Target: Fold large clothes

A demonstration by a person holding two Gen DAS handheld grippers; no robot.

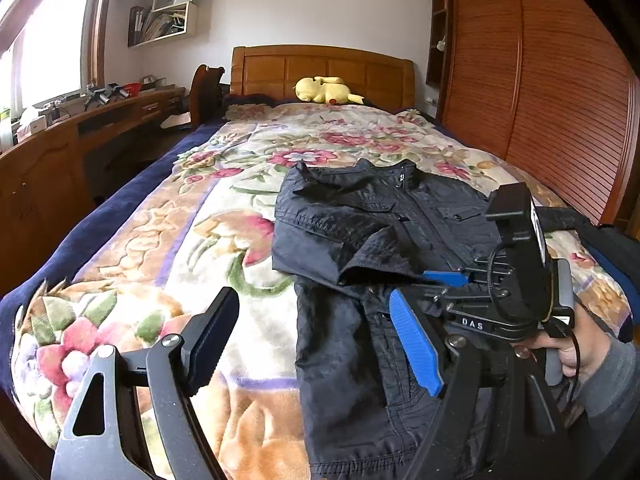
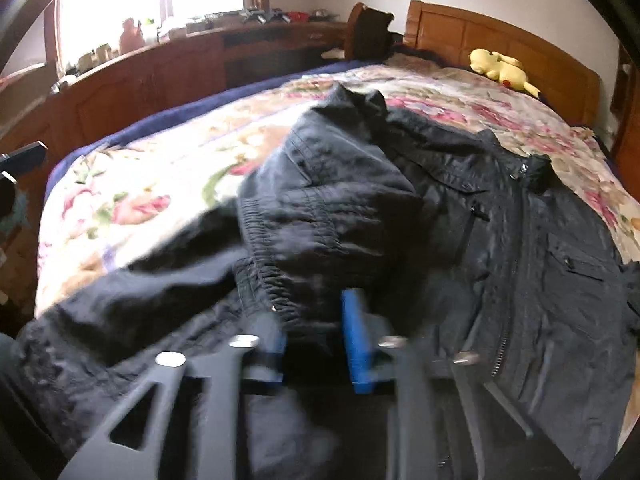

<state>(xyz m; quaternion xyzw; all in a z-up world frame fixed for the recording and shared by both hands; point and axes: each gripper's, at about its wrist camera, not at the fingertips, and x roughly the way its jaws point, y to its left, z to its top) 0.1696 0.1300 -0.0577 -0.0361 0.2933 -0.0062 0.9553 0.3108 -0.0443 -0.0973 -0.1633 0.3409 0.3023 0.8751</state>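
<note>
Early fold: your jacket (image 1: 384,240) lies flat on the bed (image 1: 160,264), one sleeve (image 1: 340,240) already across the chest; right tool (image 2: 316,336) pinches its cuff, left tool (image 1: 316,344) gapes empty, rest unfolded.

Lots getting cut off, blurred or covered here.
Right wrist view is smearing with motion blur: right gripper (image 2: 316,344) is showing only soft blue pads, and the jacket (image 2: 360,208) cuff bunched over them is hiding whether they are pinching cloth. Jacket's near hem is running off the bottom edge in both views. In the left wrist view, the left gripper (image 1: 316,344) is losing its base to the bottom edge, and the right rig is covering the jacket's right side. A hand (image 1: 580,352) is peeking out, sleeve getting cut by the corner. Window (image 2: 152,4) is blowing out white. Shelf (image 1: 164,8) contents and desk (image 1: 72,120) clutter are staying too small to name.
</note>
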